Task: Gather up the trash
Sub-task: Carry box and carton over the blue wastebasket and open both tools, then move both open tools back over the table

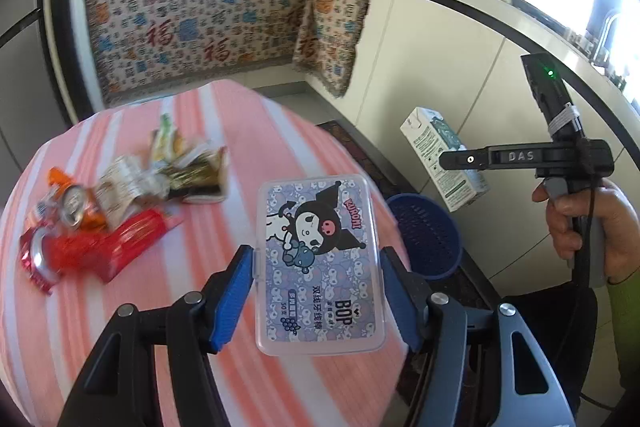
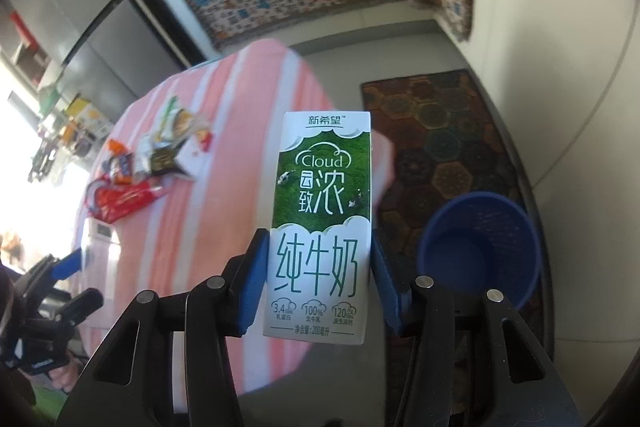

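Note:
My left gripper [image 1: 318, 297] is shut on a clear plastic floss-pick box [image 1: 320, 263] with a cartoon label, held above the right edge of the pink striped table [image 1: 224, 131]. My right gripper [image 2: 318, 291] is shut on a green and white milk carton [image 2: 322, 223], held upright in the air; the carton also shows in the left wrist view [image 1: 444, 163], above a blue mesh bin [image 1: 428, 237]. In the right wrist view the bin [image 2: 480, 251] stands on the floor to the right of the carton. A pile of wrappers and crushed cans [image 1: 112, 203] lies on the table's left side.
A patterned rug [image 2: 440, 143] lies on the floor under the bin. White cabinets [image 1: 440, 67] run along the right. A patterned cloth covers a counter [image 1: 208, 23] with pots beyond the table. The person's hand [image 1: 588, 223] holds the right gripper's handle.

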The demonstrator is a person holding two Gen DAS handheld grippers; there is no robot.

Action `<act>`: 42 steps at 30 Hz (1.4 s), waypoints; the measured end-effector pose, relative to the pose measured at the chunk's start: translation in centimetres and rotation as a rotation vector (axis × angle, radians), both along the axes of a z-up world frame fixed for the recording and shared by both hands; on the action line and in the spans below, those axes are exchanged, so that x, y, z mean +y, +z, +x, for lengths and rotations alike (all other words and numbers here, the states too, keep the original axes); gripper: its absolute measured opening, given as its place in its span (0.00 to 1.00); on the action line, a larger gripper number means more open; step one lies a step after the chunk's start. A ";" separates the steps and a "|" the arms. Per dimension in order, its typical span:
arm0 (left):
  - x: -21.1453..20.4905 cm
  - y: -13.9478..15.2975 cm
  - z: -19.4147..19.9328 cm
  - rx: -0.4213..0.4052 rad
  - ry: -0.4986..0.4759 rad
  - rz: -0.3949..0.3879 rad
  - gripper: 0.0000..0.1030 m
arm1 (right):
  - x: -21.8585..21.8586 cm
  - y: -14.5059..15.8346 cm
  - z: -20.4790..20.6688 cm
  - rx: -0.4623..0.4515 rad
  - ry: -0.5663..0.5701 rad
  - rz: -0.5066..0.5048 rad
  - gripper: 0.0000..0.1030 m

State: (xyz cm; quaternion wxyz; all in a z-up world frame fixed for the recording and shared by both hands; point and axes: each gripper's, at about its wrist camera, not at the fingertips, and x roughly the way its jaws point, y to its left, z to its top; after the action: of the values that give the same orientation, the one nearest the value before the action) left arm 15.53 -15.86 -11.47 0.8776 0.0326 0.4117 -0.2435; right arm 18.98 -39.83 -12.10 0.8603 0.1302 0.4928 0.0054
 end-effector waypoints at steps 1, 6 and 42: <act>-2.4 -0.1 0.6 -0.003 -0.027 -0.007 0.62 | -1.4 -0.3 -0.1 0.006 -0.028 -0.006 0.49; -12.8 -1.7 3.3 0.028 -0.135 -0.041 0.62 | -7.4 -2.5 -0.5 0.036 -0.129 -0.036 0.50; -22.0 -5.7 3.9 -0.043 -0.193 -0.074 0.72 | -16.1 -2.8 -4.9 -0.256 -0.358 -0.148 0.87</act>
State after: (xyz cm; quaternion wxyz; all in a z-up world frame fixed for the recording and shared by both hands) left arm 19.45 -37.86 -17.19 0.8594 0.0449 0.3784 -0.3410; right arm 14.09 -55.93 -14.86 0.9103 0.1503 0.3479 -0.1668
